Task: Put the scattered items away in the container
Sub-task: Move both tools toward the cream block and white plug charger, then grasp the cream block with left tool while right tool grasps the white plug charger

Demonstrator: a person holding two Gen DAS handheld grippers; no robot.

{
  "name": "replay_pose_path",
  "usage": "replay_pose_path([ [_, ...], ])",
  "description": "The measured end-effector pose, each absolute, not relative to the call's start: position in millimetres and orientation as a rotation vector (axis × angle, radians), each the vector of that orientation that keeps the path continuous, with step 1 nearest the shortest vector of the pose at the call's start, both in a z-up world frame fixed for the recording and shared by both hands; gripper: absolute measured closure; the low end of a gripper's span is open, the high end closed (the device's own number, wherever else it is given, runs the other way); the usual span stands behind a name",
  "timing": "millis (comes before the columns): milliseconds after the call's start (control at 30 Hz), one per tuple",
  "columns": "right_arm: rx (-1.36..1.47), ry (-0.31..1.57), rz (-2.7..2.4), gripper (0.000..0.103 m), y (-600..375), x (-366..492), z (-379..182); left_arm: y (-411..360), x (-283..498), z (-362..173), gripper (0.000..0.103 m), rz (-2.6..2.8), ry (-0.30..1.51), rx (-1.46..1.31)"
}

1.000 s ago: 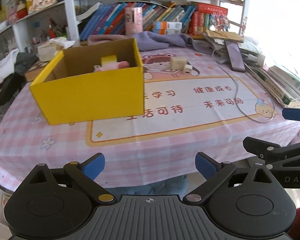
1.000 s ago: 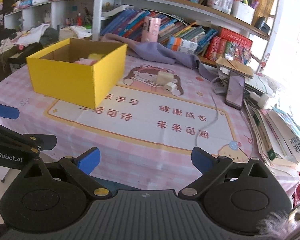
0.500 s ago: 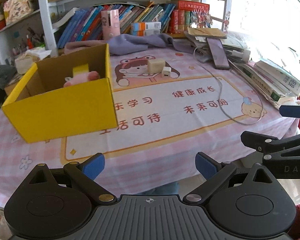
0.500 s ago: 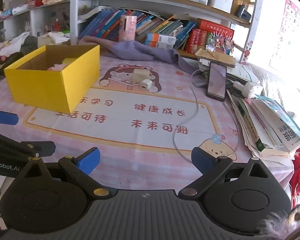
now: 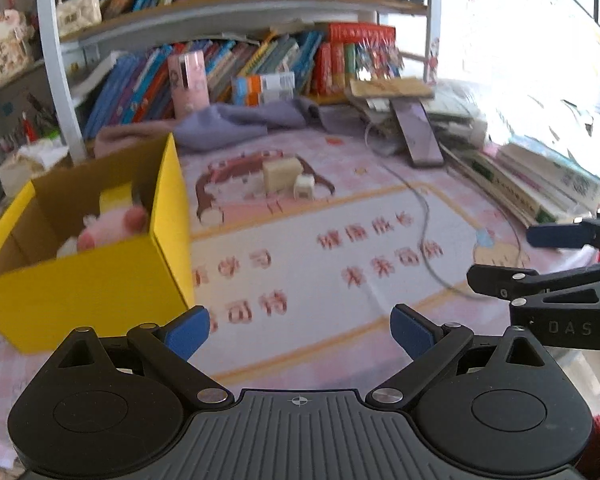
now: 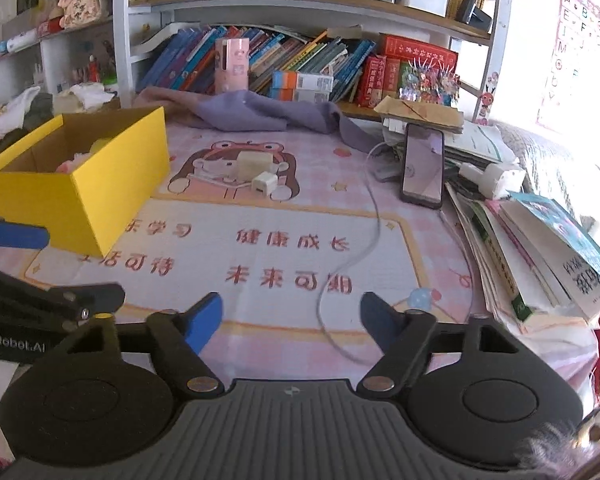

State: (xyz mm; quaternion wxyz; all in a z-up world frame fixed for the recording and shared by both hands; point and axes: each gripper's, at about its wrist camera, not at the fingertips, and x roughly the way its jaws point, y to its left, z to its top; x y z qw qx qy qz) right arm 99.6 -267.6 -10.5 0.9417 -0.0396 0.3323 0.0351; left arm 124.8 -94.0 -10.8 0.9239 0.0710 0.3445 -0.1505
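Sitting on the pink tablecloth (image 6: 300, 216), your cream block (image 6: 253, 165) touches the white charger (image 6: 265, 183) — right of the yellow box (image 6: 100, 184). Your right gripper (image 6: 291, 317) has just been closing, nothing between; left gripper (image 5: 300, 330) gapes, empty.

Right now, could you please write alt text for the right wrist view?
The right claw, empty and part open after closing, points over a pink table mat toward a cream block and white charger plug. A yellow box sits left; a phone right.
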Motion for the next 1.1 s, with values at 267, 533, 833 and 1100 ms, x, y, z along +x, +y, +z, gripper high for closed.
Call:
replay_pose_path([
  [267, -0.051, 0.672, 0.083, 0.038, -292.5, 146.6, -8.4, -121.1, 167.8, -7.9, 0.004, -0.302, 0.68, 0.169],
  [533, -0.071, 0.655, 0.16, 0.038, -311.9, 209.0, 4.9, -141.9, 210.3, -4.7, 0.004, -0.253, 0.7, 0.136],
  [833, -0.078, 0.654, 0.288, 0.038, -323.0, 269.9, 2.3, -159.9, 244.7, -6.4, 0.004, -0.167, 0.733, 0.149],
  [1100, -0.062, 0.717, 0.363, 0.038, -329.1, 319.5, -12.0, -167.0, 275.6, -14.5, 0.005, -0.106, 0.767, 0.112],
])
